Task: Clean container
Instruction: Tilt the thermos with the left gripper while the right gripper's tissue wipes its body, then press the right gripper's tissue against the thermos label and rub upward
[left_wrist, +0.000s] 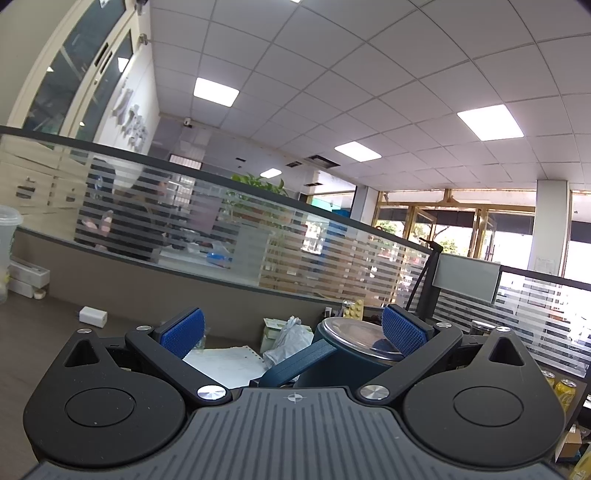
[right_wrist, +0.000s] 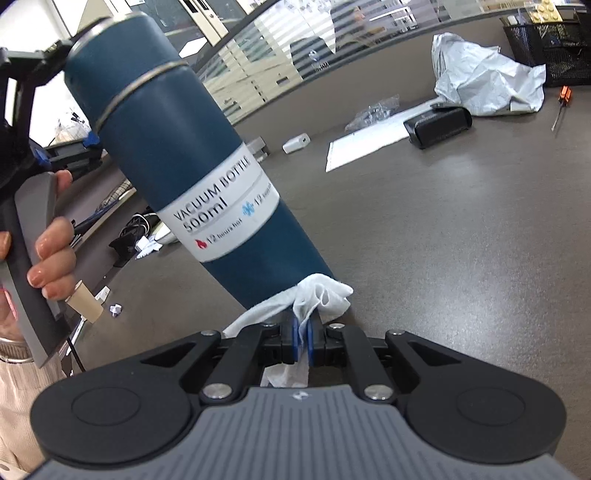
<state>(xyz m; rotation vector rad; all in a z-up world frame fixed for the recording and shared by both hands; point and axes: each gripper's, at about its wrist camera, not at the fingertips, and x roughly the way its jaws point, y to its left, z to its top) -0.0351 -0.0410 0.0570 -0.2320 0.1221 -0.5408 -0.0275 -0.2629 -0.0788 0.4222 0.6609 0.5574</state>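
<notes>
Gripping a white wipe (right_wrist: 321, 299) between its blue pads (right_wrist: 295, 338), the right gripper (right_wrist: 303, 341) pointed somewhat downward over the grey-brown desk (right_wrist: 461, 240), its jaws clenched tight on the cloth. The wipe's bunched end lay against the lower end of the blue bottle (right_wrist: 177, 155), which leaned steeply across the right wrist view, top end up and to the left. A white label (right_wrist: 225, 206) reading "VACUUM BOTTLE 500ml" wrapped its middle. The bottle's far end sat at the left gripper (right_wrist: 44, 59), whose black frame showed at the upper left; a hand (right_wrist: 53, 243) wrapped its fingers around that gripper's grey handle (right_wrist: 29, 266). From the left wrist view, the left gripper (left_wrist: 293, 332) pointed level, its blue pads (left_wrist: 184, 332) spread wide, with the bottle's clear-topped end (left_wrist: 354, 339) against the right-hand pad and a blue strap (left_wrist: 295, 362) hanging off it; whether both pads pressed on the bottle could not be told. On the desk beyond lay a crumpled bag (right_wrist: 487, 81), a sheet of paper (right_wrist: 365, 147), a black speaker (right_wrist: 439, 125), a white charger (right_wrist: 295, 143), a screwdriver (right_wrist: 561, 103) and a black mesh basket (right_wrist: 543, 48) with yellow blocks (right_wrist: 546, 11) above it.
</notes>
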